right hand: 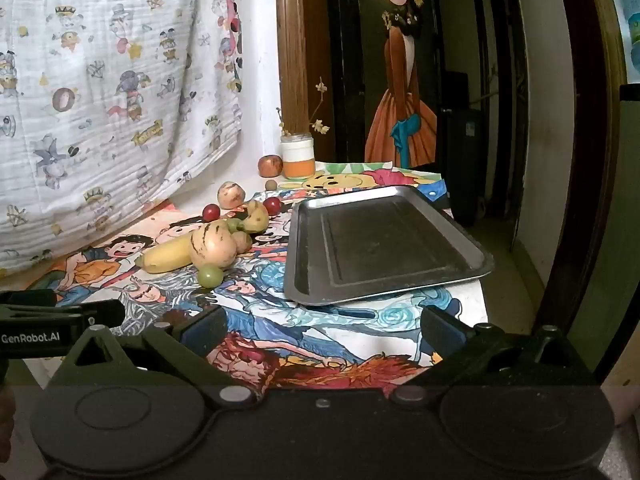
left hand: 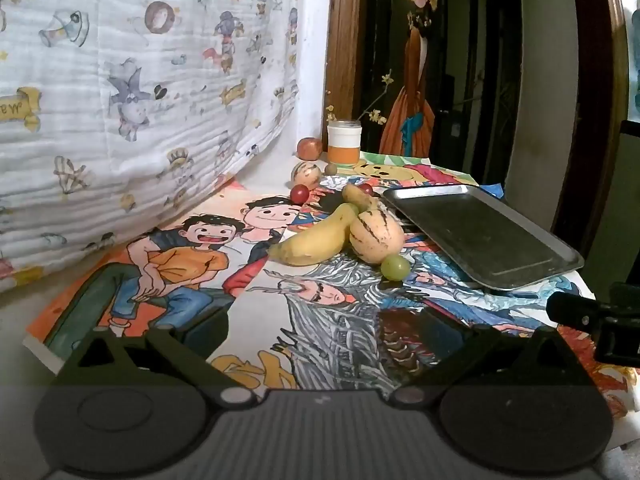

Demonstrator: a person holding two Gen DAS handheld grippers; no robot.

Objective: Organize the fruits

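Observation:
Loose fruit lies on a cartoon-print cloth: a yellow banana [left hand: 316, 240] [right hand: 168, 256], a striped pale melon [left hand: 376, 236] [right hand: 212, 248] touching it, and a green grape [left hand: 395, 267] [right hand: 210, 276] in front. Behind them are a second banana [left hand: 358, 196] [right hand: 258, 216], two red grapes [left hand: 299, 194] [right hand: 211, 212], a smaller striped melon [left hand: 306, 173] [right hand: 231, 194] and an apple [left hand: 309, 148] [right hand: 270, 165]. An empty metal tray [left hand: 484, 232] [right hand: 384, 240] sits to the right. My left gripper [left hand: 344, 332] and right gripper [right hand: 322, 328] both hover open and empty, short of the fruit.
A white and orange jar [left hand: 344, 142] [right hand: 297, 158] with dried twigs stands at the back beside the apple. A printed quilt [left hand: 140, 100] hangs along the left. The table's edge runs just right of the tray, with a dark doorway beyond.

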